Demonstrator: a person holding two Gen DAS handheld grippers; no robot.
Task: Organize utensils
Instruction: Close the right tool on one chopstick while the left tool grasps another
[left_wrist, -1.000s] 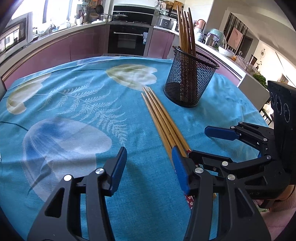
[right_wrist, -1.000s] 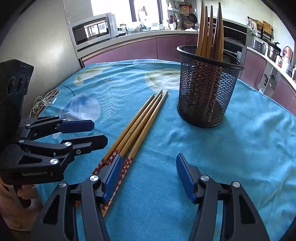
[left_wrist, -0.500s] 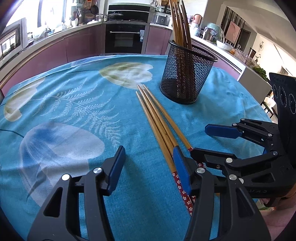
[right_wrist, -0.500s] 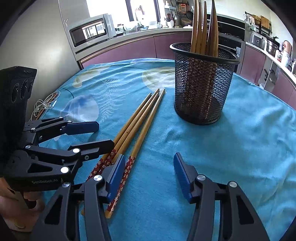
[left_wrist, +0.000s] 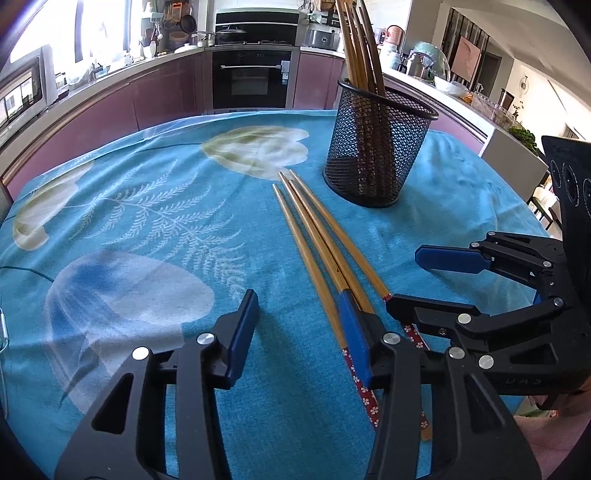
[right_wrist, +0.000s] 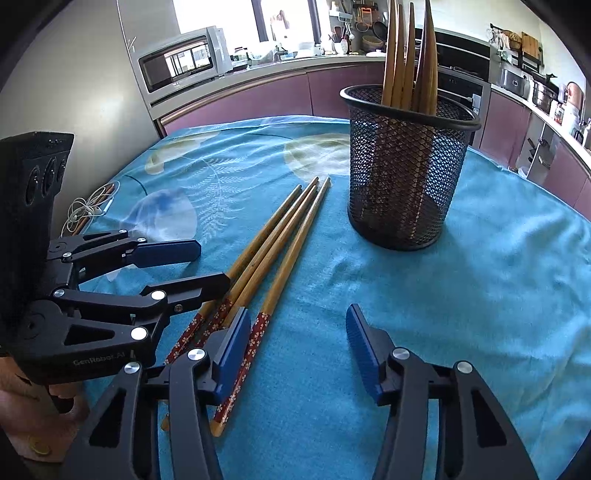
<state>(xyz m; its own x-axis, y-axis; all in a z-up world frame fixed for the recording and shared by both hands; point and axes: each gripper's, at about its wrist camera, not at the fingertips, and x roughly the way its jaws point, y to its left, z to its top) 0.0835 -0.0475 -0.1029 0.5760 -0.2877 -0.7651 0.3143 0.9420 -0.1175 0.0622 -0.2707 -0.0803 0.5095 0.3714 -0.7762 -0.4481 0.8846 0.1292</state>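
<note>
The black mesh holder veils the lower lengths of the chopsticks standing in it, and their tips run off the top edge. The loose chopsticks have red patterned ends partly hidden beneath gripper fingers. The tablecloth's near edge is cut off.

Location: a home kitchen. Evidence: a built-in oven set among purple cabinets, a microwave on the counter, pots and appliances along the worktop, and a surface covered by a blue floral cloth.
</note>
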